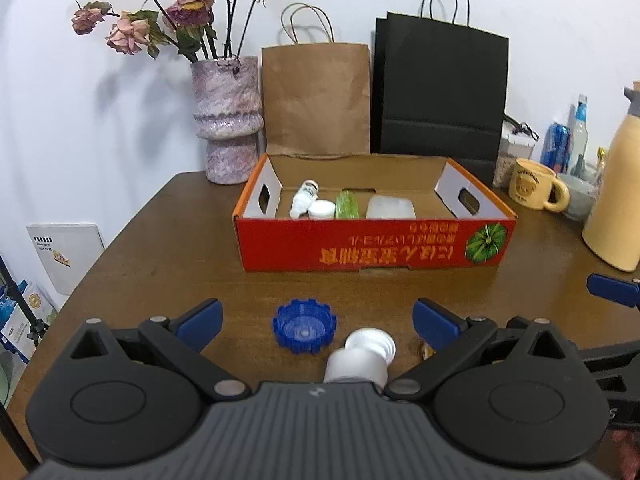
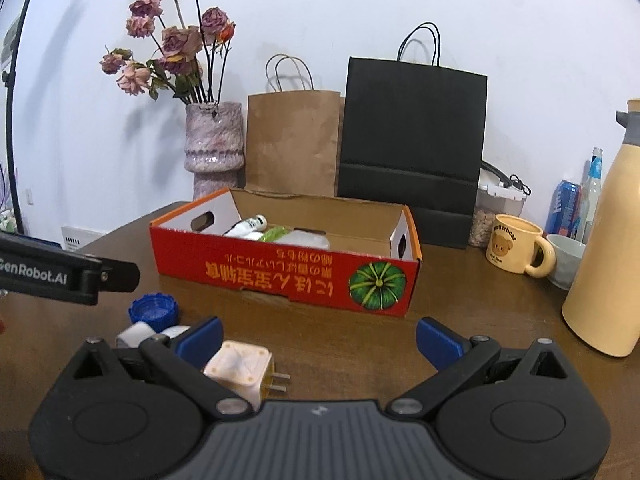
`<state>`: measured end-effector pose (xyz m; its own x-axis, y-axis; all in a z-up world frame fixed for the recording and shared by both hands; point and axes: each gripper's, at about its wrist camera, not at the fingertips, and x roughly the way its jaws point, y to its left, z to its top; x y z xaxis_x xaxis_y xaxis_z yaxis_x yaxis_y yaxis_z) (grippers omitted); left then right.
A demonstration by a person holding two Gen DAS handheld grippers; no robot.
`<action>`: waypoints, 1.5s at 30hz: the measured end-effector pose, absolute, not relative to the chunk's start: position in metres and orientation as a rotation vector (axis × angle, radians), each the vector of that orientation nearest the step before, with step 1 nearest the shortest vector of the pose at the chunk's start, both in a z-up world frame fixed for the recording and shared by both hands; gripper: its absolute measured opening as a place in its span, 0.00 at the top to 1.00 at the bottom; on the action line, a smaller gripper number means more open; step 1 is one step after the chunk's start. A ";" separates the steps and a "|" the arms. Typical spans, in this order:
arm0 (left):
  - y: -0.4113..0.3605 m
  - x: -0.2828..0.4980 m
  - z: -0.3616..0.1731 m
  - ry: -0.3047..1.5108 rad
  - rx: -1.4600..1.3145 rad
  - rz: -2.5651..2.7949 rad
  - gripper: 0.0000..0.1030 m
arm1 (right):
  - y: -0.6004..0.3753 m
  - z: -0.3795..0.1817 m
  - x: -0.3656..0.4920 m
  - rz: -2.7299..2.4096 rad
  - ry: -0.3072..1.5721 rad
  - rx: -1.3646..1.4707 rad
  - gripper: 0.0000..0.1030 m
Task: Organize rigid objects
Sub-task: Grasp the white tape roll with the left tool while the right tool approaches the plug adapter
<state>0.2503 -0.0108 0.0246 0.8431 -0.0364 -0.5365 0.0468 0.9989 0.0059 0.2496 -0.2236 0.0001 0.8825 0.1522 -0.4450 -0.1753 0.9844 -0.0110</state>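
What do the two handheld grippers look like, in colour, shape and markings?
Both the left gripper and the right gripper have black linkage arms, round black housings, silver pivot pins, a ribbed grey centre body and blue finger pads. White "GenRobot.AI" lettering shows on the left one's side.

Left gripper [image 1: 318, 320]: black linkage arms, silver pivot screws, blue fingertip pads, ribbed grey housing. Right gripper [image 2: 320, 334]: identical build. Beside it, black bar marked "GenRobot.AI" in white.

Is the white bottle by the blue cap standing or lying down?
Lying down. The white bottle rests on its side on the table, neck pointing toward the red box, right beside the blue cap.
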 end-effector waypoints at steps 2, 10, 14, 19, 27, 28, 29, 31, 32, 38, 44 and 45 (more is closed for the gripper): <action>-0.010 0.248 0.022 0.575 0.022 -0.047 0.00 | -0.225 -0.003 0.247 0.168 0.468 -0.050 0.00; -0.011 0.242 0.002 0.626 0.037 -0.062 0.00 | -0.230 -0.015 0.239 0.163 0.502 -0.048 0.00; -0.011 0.244 -0.009 0.658 0.043 -0.064 0.00 | -0.231 -0.019 0.239 0.160 0.511 -0.046 0.00; -0.011 0.249 -0.019 0.685 0.043 -0.061 0.00 | -0.232 -0.024 0.240 0.157 0.525 -0.038 0.00; -0.013 0.262 -0.032 0.710 0.035 -0.057 0.00 | -0.232 -0.032 0.243 0.155 0.549 -0.023 0.00; -0.013 0.263 -0.033 0.710 0.037 -0.054 0.00 | -0.232 -0.032 0.243 0.153 0.548 -0.020 0.00; -0.014 0.265 -0.034 0.708 0.040 -0.053 0.00 | -0.232 -0.033 0.243 0.151 0.548 -0.018 0.00; -0.016 0.269 -0.036 0.708 0.046 -0.042 0.00 | -0.232 -0.034 0.244 0.147 0.551 -0.016 0.00; -0.017 0.270 -0.037 0.705 0.050 -0.038 0.00 | -0.232 -0.035 0.244 0.146 0.553 -0.015 0.00; -0.022 0.277 -0.040 0.682 0.064 -0.010 0.00 | -0.231 -0.036 0.245 0.142 0.558 -0.017 0.00; -0.025 0.277 -0.042 0.671 0.060 -0.032 0.09 | -0.231 -0.038 0.246 0.133 0.563 -0.016 0.00; -0.025 0.277 -0.041 0.667 0.055 -0.038 0.14 | -0.231 -0.038 0.246 0.133 0.564 -0.017 0.00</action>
